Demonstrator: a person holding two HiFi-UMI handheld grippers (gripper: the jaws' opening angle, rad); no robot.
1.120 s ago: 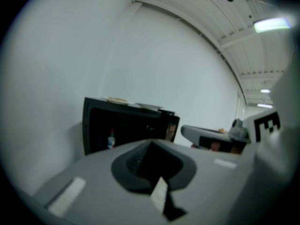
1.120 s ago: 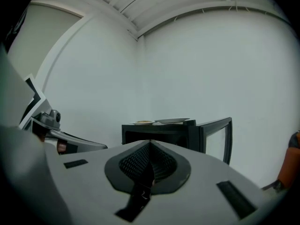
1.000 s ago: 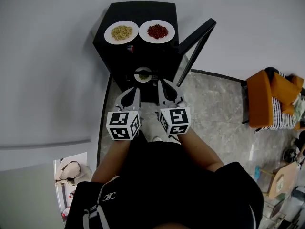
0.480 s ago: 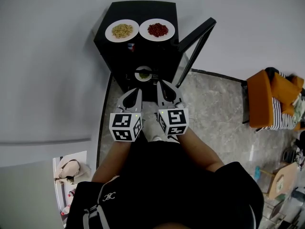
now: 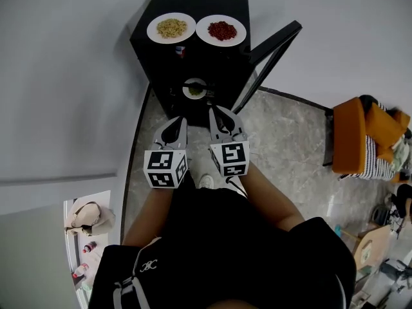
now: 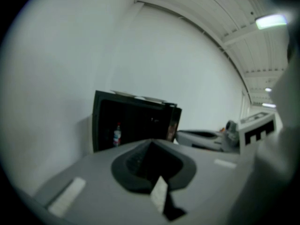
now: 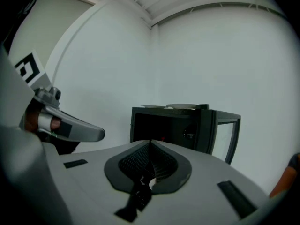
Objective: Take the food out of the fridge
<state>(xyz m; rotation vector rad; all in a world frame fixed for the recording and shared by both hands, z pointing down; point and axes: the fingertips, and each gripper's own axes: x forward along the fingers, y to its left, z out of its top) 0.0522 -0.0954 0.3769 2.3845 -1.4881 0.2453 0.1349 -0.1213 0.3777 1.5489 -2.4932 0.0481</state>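
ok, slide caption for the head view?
Shut, empty left gripper and right gripper before the open fridge; plate of yellow food and plate of red food on top, a dish inside.

I see a plain indoor room, home or office I can't tell: bare white walls (image 5: 58, 95), grey stone-tiled floor (image 5: 290, 140), small black fridge (image 5: 193, 63), cloth-draped orange chair (image 5: 347, 140).
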